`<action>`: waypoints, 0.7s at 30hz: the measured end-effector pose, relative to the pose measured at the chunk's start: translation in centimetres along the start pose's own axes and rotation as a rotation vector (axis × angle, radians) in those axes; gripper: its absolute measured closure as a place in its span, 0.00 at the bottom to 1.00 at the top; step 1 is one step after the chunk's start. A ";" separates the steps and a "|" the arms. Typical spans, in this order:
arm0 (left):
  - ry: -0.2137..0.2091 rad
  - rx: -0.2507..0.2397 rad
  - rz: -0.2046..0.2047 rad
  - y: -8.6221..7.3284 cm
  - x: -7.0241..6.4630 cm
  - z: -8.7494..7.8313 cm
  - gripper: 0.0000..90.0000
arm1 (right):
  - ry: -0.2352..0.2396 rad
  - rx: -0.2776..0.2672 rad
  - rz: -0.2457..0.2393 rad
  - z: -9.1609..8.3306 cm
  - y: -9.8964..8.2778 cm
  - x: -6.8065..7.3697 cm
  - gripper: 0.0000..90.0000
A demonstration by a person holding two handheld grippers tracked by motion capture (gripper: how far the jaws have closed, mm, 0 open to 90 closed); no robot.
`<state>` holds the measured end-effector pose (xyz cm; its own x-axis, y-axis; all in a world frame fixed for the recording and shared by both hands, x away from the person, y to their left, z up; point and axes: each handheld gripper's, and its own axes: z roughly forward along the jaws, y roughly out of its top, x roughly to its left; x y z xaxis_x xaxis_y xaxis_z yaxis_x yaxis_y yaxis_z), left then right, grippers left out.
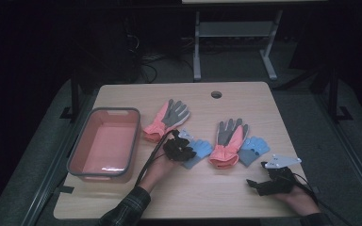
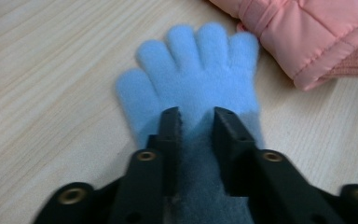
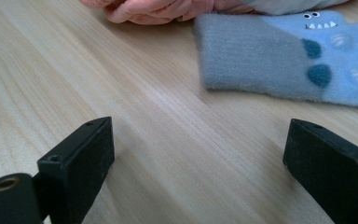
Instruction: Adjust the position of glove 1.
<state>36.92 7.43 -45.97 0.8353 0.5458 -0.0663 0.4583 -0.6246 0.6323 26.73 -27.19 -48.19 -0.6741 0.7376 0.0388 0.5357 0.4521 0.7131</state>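
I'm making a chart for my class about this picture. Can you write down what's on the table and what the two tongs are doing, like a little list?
table: wooden table, round hole near the far edge
tub: pink tub at the left, looks empty
pink gloves: two, left pink glove and right pink glove
blue gloves: two, left blue glove and right blue glove
left tongs: closed on the left blue glove near its grey cuff
right tongs: wide open over bare wood, near the right blue glove, holding nothing

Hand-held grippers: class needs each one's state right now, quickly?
Left hand-held gripper: closed on the blue glove.
Right hand-held gripper: open, holding nothing.
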 end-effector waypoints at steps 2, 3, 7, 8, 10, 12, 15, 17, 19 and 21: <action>0.004 0.004 0.013 0.0 -0.1 0.0 0.91 | 0.000 0.000 0.001 0.0 0.0 0.0 0.09; 0.005 0.007 0.018 0.0 -0.1 0.0 0.93 | 0.000 0.000 0.000 0.0 0.0 0.0 0.09; 0.001 0.017 0.018 0.1 -0.2 -0.1 0.97 | 0.000 0.000 0.000 0.0 0.0 0.0 0.09; -0.010 0.018 0.009 0.1 -0.2 -0.2 0.97 | 0.000 0.000 0.000 0.0 0.0 0.0 0.09; -0.024 0.009 -0.004 0.1 -0.2 -0.3 0.97 | 0.001 0.001 -0.001 0.0 0.0 0.0 0.09; -0.029 0.013 0.002 0.1 -0.3 -0.6 0.97 | 0.001 0.000 0.000 0.0 0.0 0.0 0.09; -0.038 0.001 0.005 0.1 -0.6 -1.3 0.97 | 0.001 0.000 0.000 0.0 0.0 0.0 0.09; -0.050 -0.005 0.019 0.1 -0.8 -2.0 0.97 | 0.001 0.000 0.000 0.0 0.0 0.0 0.09; -0.060 -0.020 0.009 0.0 -1.1 -2.3 0.97 | 0.001 0.000 0.000 0.0 0.0 0.0 0.09; -0.065 -0.021 0.025 -0.3 -1.5 -3.1 0.97 | 0.001 0.001 0.000 0.0 0.0 0.0 0.09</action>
<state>34.57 8.49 -43.62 0.8647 0.4923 -0.1001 0.4312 -0.6251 0.6506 26.72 -27.18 -48.19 -0.6747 0.7370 0.0397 0.5361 0.4523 0.7127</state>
